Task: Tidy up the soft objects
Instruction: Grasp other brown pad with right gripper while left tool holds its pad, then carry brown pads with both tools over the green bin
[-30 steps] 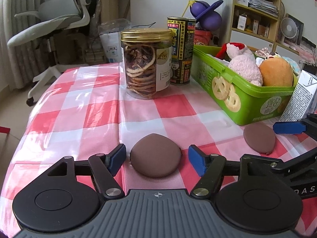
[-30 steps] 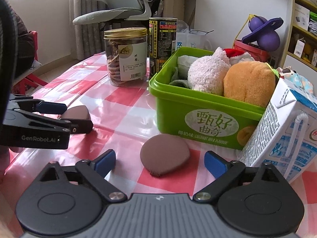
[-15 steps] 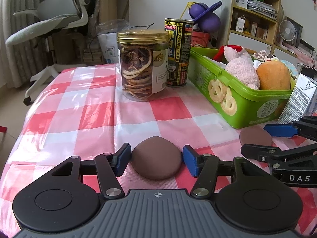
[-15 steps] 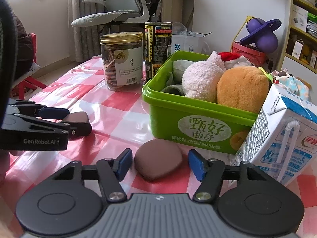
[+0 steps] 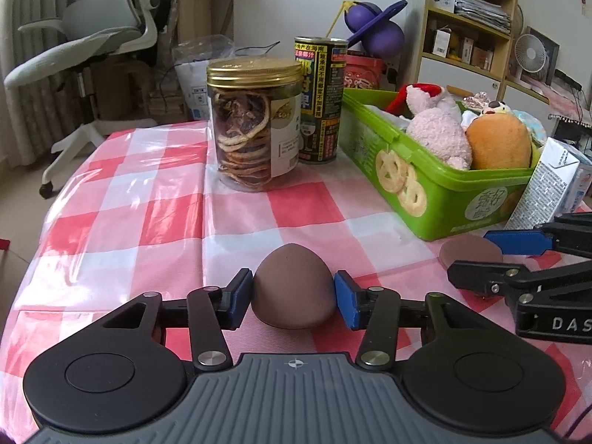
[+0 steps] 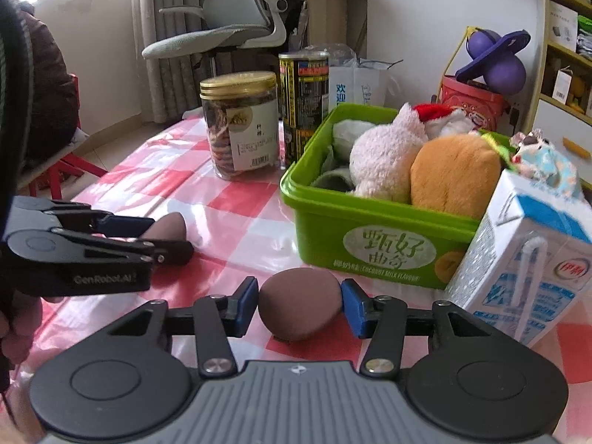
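Both tongs are pinching a sponge each. Left gripper has its blue pads pressed against the sides of a brown teardrop-shaped makeup sponge, which sits low on the red-and-white checked plastic tablecloth; can't tell if it's off the cloth yet. Right gripper has the second brown teardrop sponge squeezed between its pads the same way, just in front of the green plastic biscuit tub.

My guess on handling: these weigh almost nothing and squish easily, so a grip across the fat middle should hold, while the pointy tip would likely slip out. Not fragile or slippery.

Further back, the tub already holds a pink plush toy and an orange plush, so the sponges probably go there. White-and-blue milk carton stands just beside it, with a gold-lidded clear jar of dried slices and a dark tall can behind.
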A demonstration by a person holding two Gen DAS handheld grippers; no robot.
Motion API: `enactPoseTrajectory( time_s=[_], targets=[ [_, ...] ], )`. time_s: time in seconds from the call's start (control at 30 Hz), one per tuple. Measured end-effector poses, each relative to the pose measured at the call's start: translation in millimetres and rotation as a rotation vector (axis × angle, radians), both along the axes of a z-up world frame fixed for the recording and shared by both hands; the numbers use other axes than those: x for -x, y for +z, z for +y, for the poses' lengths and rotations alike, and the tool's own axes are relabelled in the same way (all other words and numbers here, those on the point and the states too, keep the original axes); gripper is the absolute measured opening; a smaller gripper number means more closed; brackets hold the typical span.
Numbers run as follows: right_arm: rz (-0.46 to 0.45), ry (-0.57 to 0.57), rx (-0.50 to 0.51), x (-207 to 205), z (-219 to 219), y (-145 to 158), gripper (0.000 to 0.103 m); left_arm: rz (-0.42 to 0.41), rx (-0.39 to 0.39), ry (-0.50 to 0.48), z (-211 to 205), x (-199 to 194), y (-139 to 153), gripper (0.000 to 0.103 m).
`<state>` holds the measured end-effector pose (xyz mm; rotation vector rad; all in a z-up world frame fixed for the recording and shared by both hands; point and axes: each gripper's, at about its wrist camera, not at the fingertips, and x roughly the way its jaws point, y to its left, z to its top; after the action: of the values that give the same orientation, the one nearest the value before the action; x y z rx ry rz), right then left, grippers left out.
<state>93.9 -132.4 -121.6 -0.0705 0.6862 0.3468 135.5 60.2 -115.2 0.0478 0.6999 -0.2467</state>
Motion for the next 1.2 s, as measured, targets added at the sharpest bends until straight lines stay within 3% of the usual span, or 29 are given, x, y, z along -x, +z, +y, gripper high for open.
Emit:
enactPoseTrajectory(
  time_s=[0.67, 0.8, 1.2],
  targets=[
    [-0.069, 0.022, -0.09, 31, -28, 55, 0.032, 0.021, 0.011, 0.004, -19, 18, 42, 0.05],
    [-0.09, 0.008, -0.119, 35, -40, 66, 0.032, 0.032, 0.055, -0.003, -25, 17, 57, 0.05],
    [-0.144, -0.172, -0.248, 1, -105, 103, 0.032, 0.006, 0.128, -0.06, -75, -21, 90, 0.052]
  ],
)
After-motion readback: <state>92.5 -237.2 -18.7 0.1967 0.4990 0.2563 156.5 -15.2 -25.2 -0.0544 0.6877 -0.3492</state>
